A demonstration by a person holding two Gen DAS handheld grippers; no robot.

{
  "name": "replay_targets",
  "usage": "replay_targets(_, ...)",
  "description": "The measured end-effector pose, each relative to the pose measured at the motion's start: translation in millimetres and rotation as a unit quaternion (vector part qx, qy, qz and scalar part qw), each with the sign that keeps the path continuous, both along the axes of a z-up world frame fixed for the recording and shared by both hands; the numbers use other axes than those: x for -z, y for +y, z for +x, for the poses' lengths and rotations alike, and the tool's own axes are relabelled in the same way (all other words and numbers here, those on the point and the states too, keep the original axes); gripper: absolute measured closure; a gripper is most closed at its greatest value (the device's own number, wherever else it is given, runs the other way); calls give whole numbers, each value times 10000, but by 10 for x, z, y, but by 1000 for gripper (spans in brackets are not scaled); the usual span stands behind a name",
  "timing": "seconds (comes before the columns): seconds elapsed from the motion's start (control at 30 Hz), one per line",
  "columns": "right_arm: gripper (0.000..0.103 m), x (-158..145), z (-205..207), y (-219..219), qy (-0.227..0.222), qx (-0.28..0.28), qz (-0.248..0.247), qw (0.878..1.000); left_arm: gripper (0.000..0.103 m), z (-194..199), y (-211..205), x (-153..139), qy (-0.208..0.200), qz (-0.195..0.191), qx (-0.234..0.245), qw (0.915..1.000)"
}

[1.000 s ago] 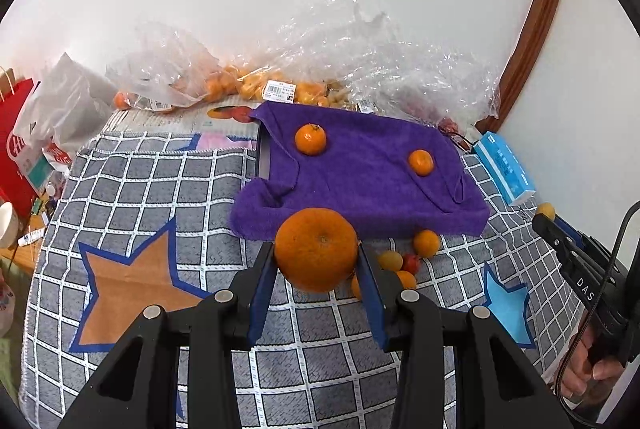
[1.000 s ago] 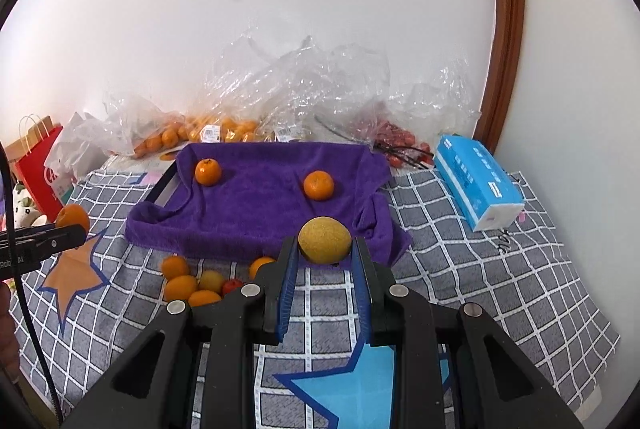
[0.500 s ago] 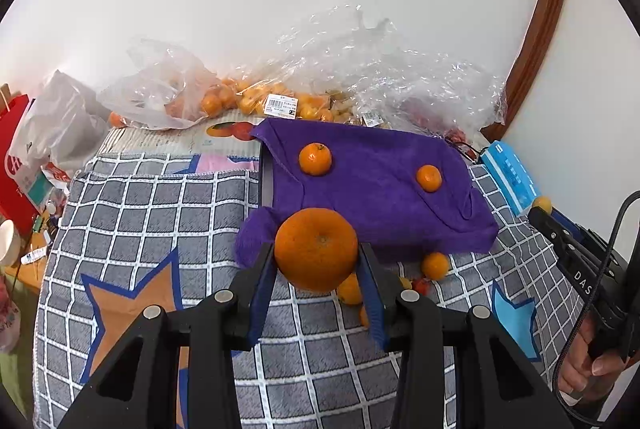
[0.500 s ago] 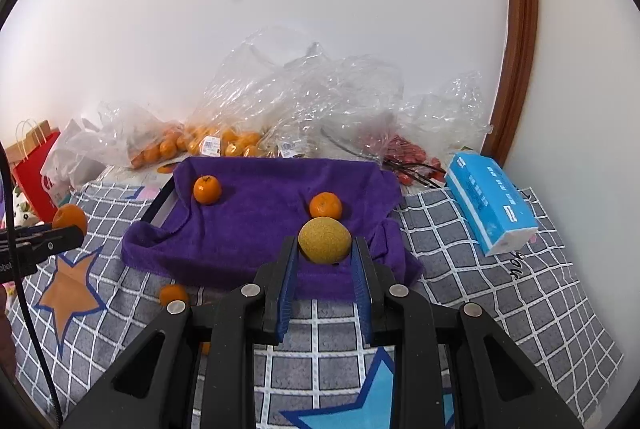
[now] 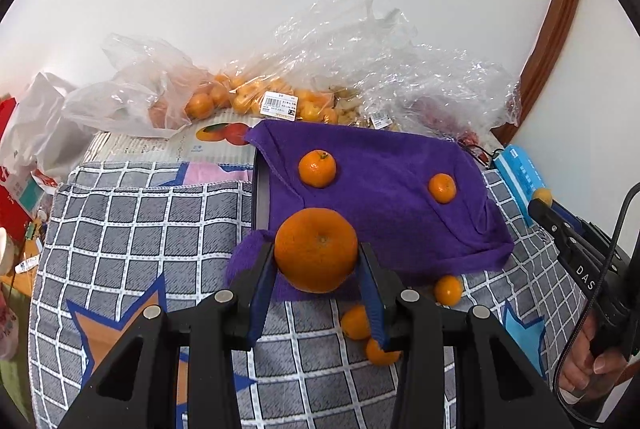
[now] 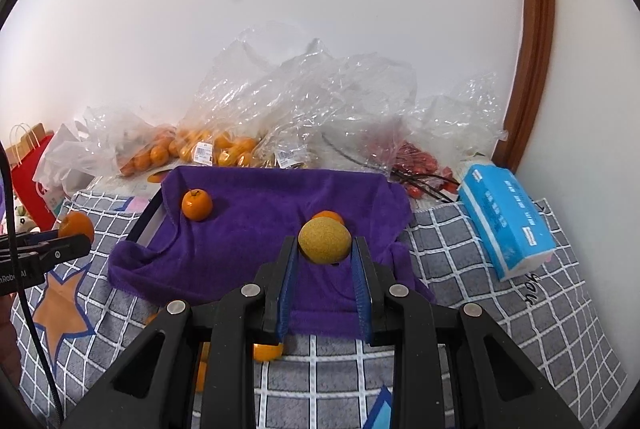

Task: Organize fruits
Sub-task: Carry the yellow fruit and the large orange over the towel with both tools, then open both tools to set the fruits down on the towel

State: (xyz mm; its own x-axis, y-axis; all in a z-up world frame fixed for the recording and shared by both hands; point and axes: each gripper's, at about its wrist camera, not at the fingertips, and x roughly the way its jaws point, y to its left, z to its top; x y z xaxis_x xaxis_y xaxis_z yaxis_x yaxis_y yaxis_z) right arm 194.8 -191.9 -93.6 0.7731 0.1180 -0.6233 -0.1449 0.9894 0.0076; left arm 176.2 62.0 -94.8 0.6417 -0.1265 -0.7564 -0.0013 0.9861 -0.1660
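Gripping a large round dimpled orange (image 5: 316,250), the left tongs (image 5: 316,261) hang over the near edge of a fuzzy purple towel (image 5: 384,197). The right tongs (image 6: 325,249) clamp a rough yellow-green round fruit (image 6: 325,242) above the same towel. Small loose oranges (image 5: 448,290) lie on the grey checked blanket (image 5: 140,229) just beside the towel's hem. Two smooth mandarins (image 5: 317,168) sit well apart on the towel. Beyond, crinkled clear plastic bags (image 6: 312,101) of oranges line the wall, with a blue tissue pack (image 6: 508,221) at right.

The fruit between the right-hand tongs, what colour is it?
Dull speckled yellow fruit; right wrist view shows it best.
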Motion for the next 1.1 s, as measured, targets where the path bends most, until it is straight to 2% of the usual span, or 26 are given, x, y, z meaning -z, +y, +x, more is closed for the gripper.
replay_targets(0.5,76,201,663,-99,306,124,34,9995,65,685,-123,135,302,80,89,9995)
replay_targets(0.83,76,622,931,-151,831,76,88,9965,65,1071,-205,531,798,80,123,9967)
replay_targets(1.1,76,882,1014,-35,1193,-115,43,9928,65,1199,-231,786,1060,101,157,9942)
